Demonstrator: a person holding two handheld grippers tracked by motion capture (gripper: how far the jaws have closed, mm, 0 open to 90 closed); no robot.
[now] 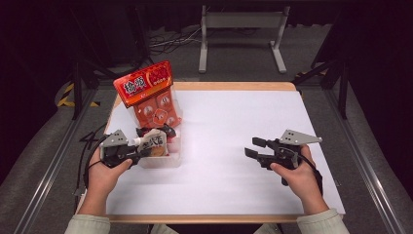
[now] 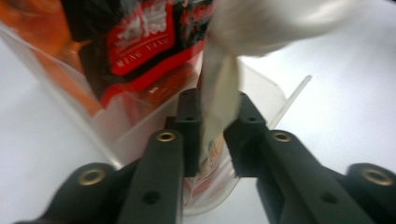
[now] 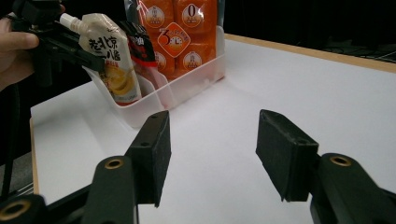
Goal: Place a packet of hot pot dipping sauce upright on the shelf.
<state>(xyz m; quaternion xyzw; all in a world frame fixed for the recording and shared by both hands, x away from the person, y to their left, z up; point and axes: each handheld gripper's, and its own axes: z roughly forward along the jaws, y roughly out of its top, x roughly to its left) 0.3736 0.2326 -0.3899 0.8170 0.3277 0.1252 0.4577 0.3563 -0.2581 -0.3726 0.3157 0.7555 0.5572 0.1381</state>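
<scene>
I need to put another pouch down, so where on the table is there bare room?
The white table is bare from the clear bin across to the right gripper, and along the far edge. It is crowded at the left, where the left gripper meets the spouted pouch beside the orange pack.

The red-and-black packet (image 2: 140, 42) reads "MING YANG" under white Chinese characters. The orange bag (image 3: 182, 32) shows a "0" and a "3" in circles. The cream pouch (image 3: 109, 60) says 老北京 in black, rest too small to read.
</scene>
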